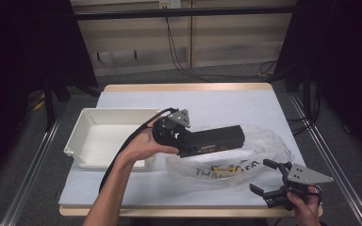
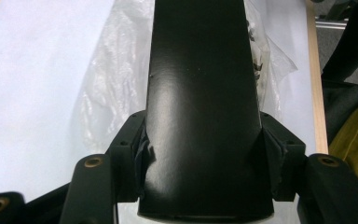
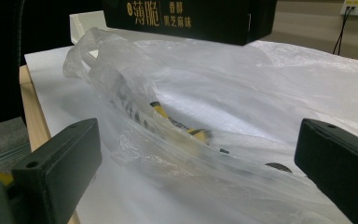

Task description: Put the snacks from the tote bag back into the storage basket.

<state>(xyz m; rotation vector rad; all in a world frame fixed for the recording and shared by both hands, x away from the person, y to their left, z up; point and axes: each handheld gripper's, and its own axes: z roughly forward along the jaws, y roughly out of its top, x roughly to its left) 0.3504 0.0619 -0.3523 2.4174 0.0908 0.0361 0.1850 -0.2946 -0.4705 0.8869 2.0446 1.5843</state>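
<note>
A long black box with gold print is held level above the table, and my left gripper is shut on one end of it. Along the left gripper's jaws, the box runs away between both pads, which press on its sides. Under the box lies a crumpled clear plastic bag with yellow and black print. My right gripper stands open at the table's front right, just short of the bag. The box hangs above the bag in the right gripper view.
A white plastic tray sits at the table's left, beside the left hand. The white tabletop has a wooden front edge. Dark curtains and cables stand behind the table.
</note>
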